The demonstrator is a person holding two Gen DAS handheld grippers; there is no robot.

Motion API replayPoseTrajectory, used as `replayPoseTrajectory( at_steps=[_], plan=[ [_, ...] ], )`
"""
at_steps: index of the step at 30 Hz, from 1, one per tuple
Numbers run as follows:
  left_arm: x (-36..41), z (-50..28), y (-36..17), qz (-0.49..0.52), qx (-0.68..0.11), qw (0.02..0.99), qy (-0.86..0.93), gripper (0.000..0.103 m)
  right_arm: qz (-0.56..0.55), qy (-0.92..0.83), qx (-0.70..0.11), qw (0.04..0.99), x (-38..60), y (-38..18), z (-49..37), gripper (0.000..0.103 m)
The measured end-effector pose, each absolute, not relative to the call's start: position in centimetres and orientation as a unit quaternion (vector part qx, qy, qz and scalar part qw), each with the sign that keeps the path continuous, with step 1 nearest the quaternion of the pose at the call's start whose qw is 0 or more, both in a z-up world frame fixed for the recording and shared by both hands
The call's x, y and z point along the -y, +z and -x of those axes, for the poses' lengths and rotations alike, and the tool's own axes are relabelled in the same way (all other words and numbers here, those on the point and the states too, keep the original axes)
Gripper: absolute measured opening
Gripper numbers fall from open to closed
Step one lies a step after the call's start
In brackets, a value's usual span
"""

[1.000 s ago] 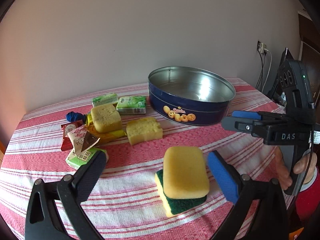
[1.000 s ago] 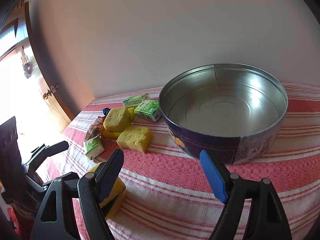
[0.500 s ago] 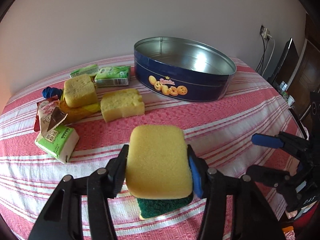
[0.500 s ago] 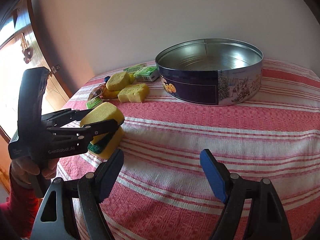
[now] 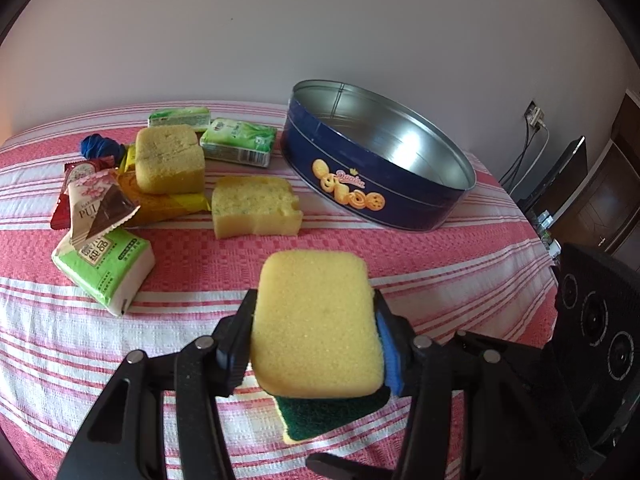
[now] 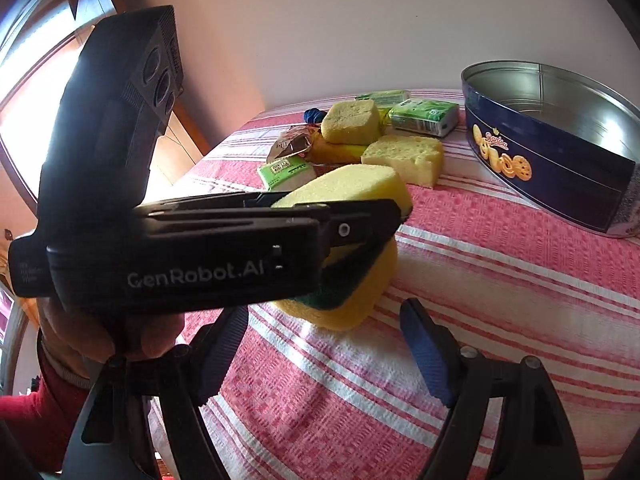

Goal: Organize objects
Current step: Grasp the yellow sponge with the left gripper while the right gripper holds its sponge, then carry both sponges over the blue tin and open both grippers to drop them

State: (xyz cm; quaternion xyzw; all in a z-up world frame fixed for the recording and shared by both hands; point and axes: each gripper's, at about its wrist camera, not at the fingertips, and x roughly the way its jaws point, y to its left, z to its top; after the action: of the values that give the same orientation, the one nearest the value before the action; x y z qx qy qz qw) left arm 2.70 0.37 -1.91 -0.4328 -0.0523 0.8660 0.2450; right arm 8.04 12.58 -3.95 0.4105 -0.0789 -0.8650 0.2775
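On the left, my left tongs [image 5: 314, 338] squeeze a soft yellow sponge with a green scrubby bottom [image 5: 316, 324], just above the red and white striped tablecloth [image 5: 460, 264]. My right tongs [image 6: 324, 354] are closing with nothing between them. The round blue metal cookie tin [image 6: 560, 148] sits right.

Soft daylight, bright overall; the window [image 6: 28, 92] at the right-wrist view's left edge is blown out; the tin [image 5: 404, 148] interior shows glare; fisheye bending and dark vignetting at every corner.
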Motion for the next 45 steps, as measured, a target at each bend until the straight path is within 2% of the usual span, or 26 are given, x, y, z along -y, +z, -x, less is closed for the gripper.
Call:
replayPoseTrajectory(
  at_steps=[1, 2, 6, 11, 15, 23, 32, 38, 45],
  plan=[
    [-0.3, -2.8, -1.9, 0.429, 0.043, 0.239, 0.87, 0.052, -0.418, -0.861, 0.083, 0.279, -12.5, -4.3, -7.6, 0.059],
    [-0.1, -2.9, -1.8, 0.425, 0.035, 0.232, 0.874, 0.052, -0.425, -0.854, 0.093, 0.284, -12.3, -4.7, -7.0, 0.054],
    [2.2, -2.6, -1.6, 0.415, 0.034, 0.198, 0.888, 0.052, -0.421, -0.861, 0.082, 0.275, -12.5, -4.9, -7.1, 0.049],
    [4.9, -2.6, -1.0, 0.399, 0.044, 0.168, 0.901, 0.052, -0.403, -0.88, 0.077, 0.24, -14.1, -4.3, -7.1, 0.049],
    [5.2, -2.8, 0.1, 0.372, 0.043, 0.161, 0.913, 0.052, -0.367, -0.895, 0.102, 0.231, -16.6, -2.3, -7.1, 0.049],
    [1.7, -2.3, 2.4, 0.324, 0.014, 0.158, 0.933, 0.052, -0.299, -0.932, 0.118, 0.165, -21.4, 2.6, -5.8, 0.049],
    [-2.5, -0.5, 5.3, 0.293, 0.01, 0.174, 0.94, 0.052, -0.23, -0.967, 0.086, 0.067, -25.6, 7.0, -3.9, 0.049],
    [-6.3, 1.7, 6.1, 0.281, 0.005, 0.187, 0.941, 0.052, -0.208, -0.977, 0.045, -0.001, -26.9, 7.8, -1.7, 0.049],
    [-10.8, 4.3, 4.8, 0.289, -0.011, 0.197, 0.937, 0.052, -0.229, -0.971, 0.059, -0.036, -29.3, 5.0, 1.2, 0.049]
  ],
)
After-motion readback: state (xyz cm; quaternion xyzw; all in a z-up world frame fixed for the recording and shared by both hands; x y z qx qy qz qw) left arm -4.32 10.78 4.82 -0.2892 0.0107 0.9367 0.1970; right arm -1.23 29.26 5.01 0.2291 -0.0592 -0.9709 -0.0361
